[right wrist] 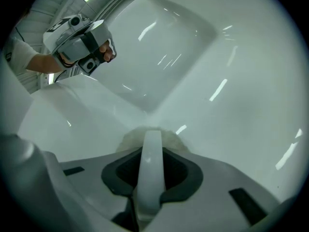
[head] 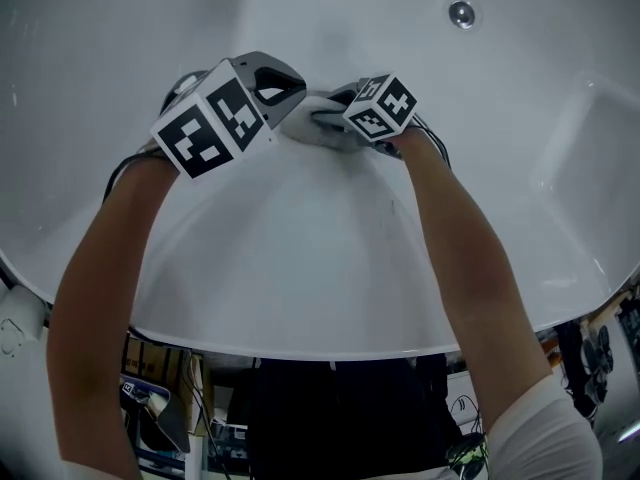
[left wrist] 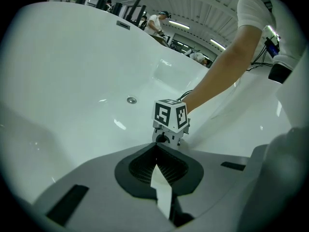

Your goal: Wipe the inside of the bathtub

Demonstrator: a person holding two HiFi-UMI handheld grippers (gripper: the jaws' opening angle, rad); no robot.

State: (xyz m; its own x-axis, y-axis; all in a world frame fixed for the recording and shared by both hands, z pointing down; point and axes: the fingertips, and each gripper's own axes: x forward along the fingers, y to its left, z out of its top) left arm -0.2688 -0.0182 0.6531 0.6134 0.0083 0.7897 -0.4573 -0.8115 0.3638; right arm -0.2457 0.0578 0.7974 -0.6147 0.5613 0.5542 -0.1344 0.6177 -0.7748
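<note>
Bathtub of glossy white acrylic (head: 330, 268) fills all my views, and I judge the wiping step is under way on its sloping inner wall, beyond the near rim. My right gripper (right wrist: 151, 141) is pinching a pale fluffy cloth (head: 318, 128): a fold runs up between its jaws and the rest bunches against the tub surface just past the tips. My left gripper (left wrist: 157, 146) sits just left of it, jaws pressed together at the tips; a pale sliver shows lower between them and I cannot tell what it is. The round metal fitting (head: 461, 13) lies well apart, far and to the right. Next I would drag the cloth along the wall, keeping it pressed flat so it does not skate on the slick curve.
</note>
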